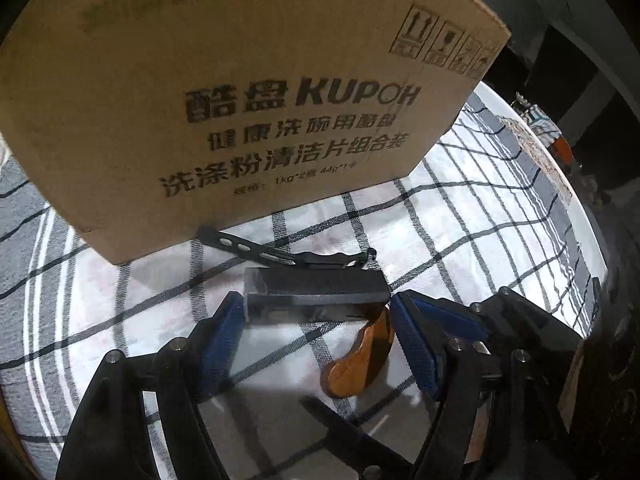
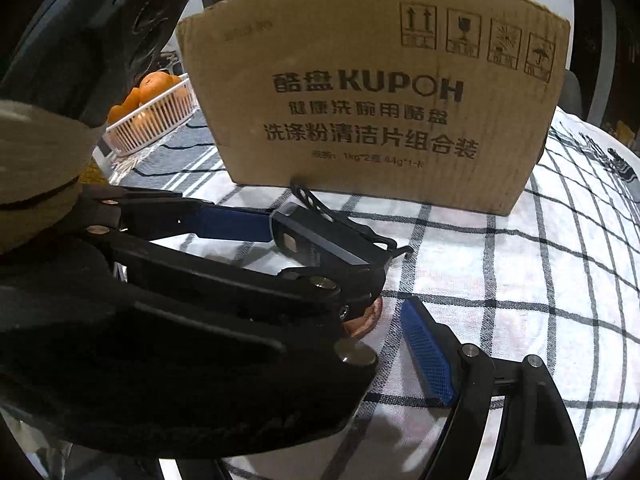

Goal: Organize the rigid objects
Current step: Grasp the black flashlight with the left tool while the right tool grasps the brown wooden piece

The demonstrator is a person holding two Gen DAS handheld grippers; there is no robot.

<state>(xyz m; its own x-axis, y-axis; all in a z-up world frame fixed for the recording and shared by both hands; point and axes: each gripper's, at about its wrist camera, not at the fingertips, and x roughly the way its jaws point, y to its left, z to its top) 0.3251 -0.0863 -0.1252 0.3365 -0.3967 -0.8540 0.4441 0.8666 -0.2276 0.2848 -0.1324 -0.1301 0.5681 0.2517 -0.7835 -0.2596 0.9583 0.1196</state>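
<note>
Left hand-held gripper (image 1: 316, 328) — angled down, straddling black block (image 1: 316, 292)

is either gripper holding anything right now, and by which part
Nothing is held. The left gripper stands open around the black block's ends, pads clear; the right gripper's hold cannot be told.

Black bar (image 1: 316, 290) lies before the carton (image 1: 224, 92), on the cloth (image 1: 480, 240).

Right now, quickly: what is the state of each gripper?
Left gripper: jaws straddle the black block; grip cannot be told.
Right gripper: open, visible pad bare.
</note>
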